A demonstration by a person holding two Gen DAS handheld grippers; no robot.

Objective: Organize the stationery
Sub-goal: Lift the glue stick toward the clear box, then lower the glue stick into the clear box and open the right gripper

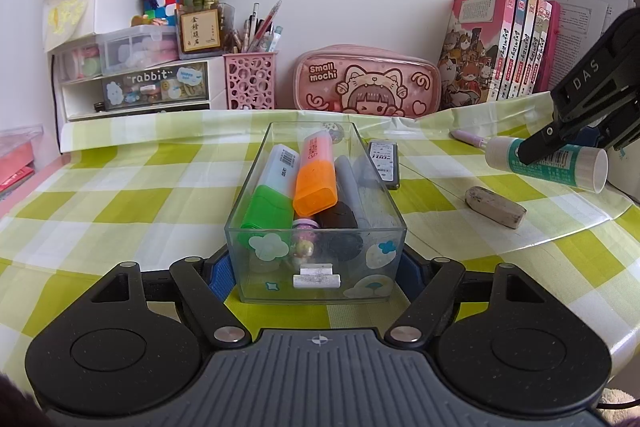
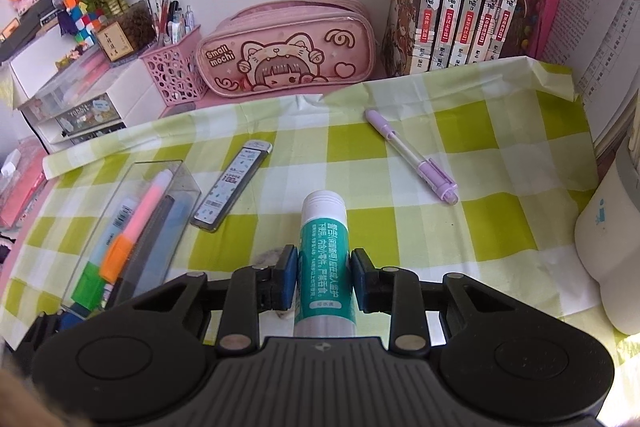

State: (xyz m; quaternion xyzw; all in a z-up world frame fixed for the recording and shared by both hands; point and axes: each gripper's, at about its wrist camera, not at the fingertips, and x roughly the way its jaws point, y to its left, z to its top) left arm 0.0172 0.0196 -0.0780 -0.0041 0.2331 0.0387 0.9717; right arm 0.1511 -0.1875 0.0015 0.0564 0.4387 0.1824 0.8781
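A: Where is the glue stick (image 2: 323, 259) sitting?

B: It is hanging above the checked bench (image 2: 420, 227), with the right claw (image 2: 324, 277) clamping it between its blue pads.

A: And the clear box (image 1: 316, 211)?

B: The left claw (image 1: 316, 281) is gripping its near end; highlighters are lying inside. A lead case (image 2: 230, 187), purple pen (image 2: 412, 157) and eraser (image 1: 496, 207) are lying loose nearby.

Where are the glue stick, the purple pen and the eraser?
glue stick (image 2: 322, 247): right wrist view, teal label.
purple pen (image 2: 408, 151): right wrist view, clear middle of barrel.
eraser (image 1: 496, 207): left wrist view, top face.
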